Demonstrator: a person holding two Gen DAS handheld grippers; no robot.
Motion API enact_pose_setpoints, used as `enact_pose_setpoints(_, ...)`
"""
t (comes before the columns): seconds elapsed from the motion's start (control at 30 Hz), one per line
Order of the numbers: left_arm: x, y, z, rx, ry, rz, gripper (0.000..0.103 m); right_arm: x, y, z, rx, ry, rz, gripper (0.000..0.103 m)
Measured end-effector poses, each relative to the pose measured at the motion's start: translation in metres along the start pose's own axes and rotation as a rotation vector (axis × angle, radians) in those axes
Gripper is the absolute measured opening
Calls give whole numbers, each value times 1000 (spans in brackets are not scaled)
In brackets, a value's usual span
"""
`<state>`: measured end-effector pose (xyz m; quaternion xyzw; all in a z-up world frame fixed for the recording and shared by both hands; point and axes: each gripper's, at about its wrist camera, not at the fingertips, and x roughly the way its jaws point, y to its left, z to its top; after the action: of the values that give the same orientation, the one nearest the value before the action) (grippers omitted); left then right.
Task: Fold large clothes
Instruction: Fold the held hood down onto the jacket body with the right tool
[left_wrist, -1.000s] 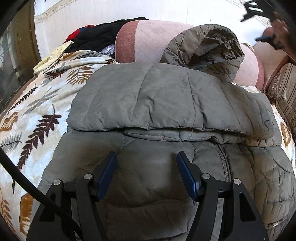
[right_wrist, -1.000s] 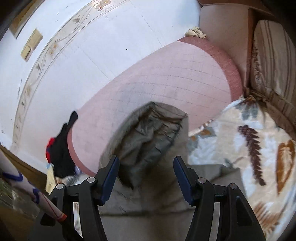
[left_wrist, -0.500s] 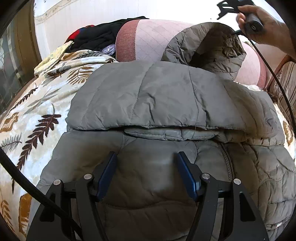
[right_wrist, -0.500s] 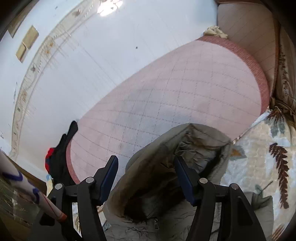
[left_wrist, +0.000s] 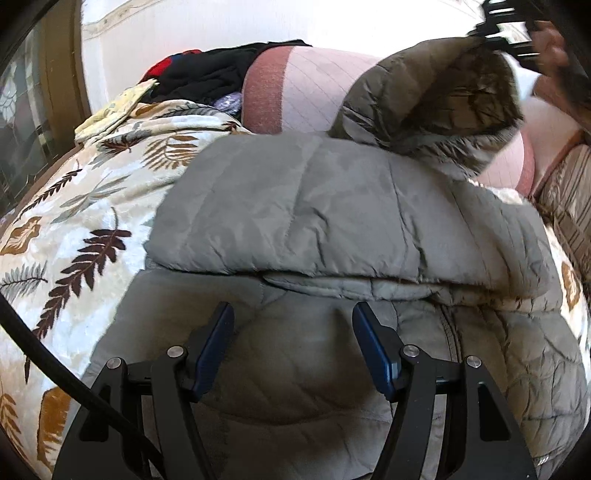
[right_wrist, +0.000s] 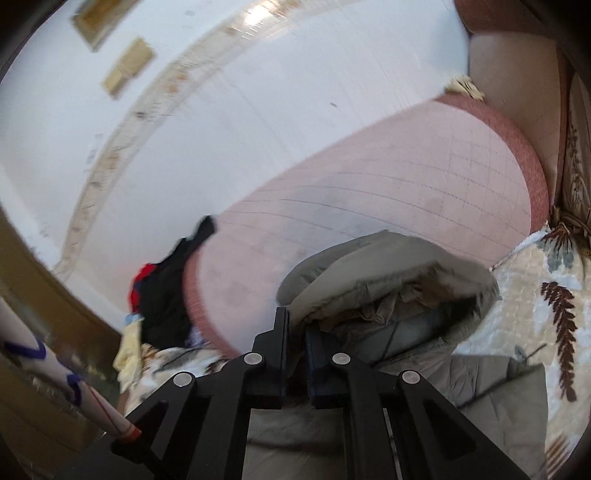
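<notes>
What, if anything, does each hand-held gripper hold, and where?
The right hand-held gripper pinches the grey jacket by its hood's rim; the left hand-held gripper holds nothing.

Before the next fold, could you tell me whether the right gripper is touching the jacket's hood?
Touching. In the right wrist view, the right gripper has its jaws shut on the rim of the hood. The left wrist view shows the hood lifted at that gripper.

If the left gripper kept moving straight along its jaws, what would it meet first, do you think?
Most likely the grey padded jacket: the left gripper, jaws open, hovers over its lower panel and points at the folded-over layer ahead. Depth is hard to judge.
</notes>
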<state>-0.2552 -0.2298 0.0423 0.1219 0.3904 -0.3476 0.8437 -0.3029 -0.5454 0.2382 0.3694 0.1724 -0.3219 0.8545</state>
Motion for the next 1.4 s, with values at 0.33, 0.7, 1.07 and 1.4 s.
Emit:
enact_pose_setpoints(0.33, -14, 49, 23, -135, -63, 5, 66, -114, 67, -87, -138, -26, 143, 8)
enact_pose_setpoints(0.7, -26, 99, 46, -259, -145, -23, 66, -143, 35, -264, -200, 100, 141, 1)
enact_pose_setpoints(1.07, -16, 84, 58, -204, -154, -68, 66, -116, -2, -226, -198, 69, 44, 2)
enact_pose_setpoints(1.4, -4, 1, 96, -29, -174, -234, 68, -48, -55, -148, -195, 78, -123, 3)
